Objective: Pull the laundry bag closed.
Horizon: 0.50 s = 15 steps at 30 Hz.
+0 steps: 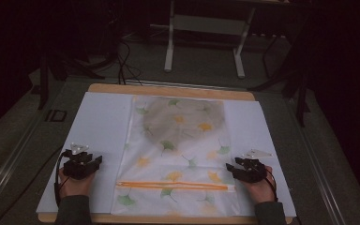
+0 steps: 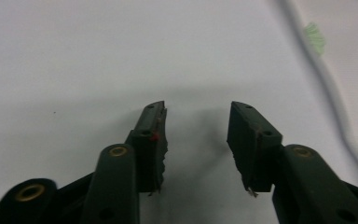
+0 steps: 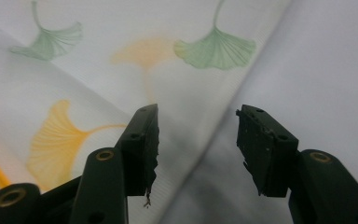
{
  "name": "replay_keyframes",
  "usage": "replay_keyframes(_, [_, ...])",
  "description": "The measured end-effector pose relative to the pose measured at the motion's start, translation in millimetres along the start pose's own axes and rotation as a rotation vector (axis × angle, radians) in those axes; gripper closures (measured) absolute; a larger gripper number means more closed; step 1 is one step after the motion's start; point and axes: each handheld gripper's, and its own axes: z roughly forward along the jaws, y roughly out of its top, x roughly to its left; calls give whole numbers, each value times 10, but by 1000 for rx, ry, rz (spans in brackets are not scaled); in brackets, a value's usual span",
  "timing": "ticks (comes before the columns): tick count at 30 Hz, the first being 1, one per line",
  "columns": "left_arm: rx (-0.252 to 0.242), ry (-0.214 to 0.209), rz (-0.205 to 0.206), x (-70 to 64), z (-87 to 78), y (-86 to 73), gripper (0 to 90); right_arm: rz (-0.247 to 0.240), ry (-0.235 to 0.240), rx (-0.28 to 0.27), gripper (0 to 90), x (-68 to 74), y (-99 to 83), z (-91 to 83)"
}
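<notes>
A translucent white bag printed with green and yellow ginkgo leaves lies flat in the middle of a white mat. An orange zip strip runs across its near end, and something round and grey shows through its far half. My left gripper rests on the mat left of the bag, open, with bare mat between its jaws and the bag's edge off to its right. My right gripper sits at the bag's right edge, open, nothing held.
The mat covers a wooden table whose edge shows at the far side. Beyond it on the dark floor stand white table legs and loose cables. Bare mat lies on both sides of the bag.
</notes>
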Motion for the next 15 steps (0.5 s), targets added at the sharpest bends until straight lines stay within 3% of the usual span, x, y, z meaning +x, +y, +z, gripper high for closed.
replay_keyframes(4, [-15,-37,27,4,-26,-1,591,-16,8,7,488,32,17,-8])
replay_keyframes(6, [-10,-73,69,-2,-44,-3,605,-22,12,-5,491,52,31,-27])
replay_keyframes(9, [-22,-106,90,-12,-75,-5,616,-24,32,-13,487,82,55,-59])
replay_keyframes(15, [-38,-120,143,-55,-136,-14,607,-44,53,-14,483,150,93,-81])
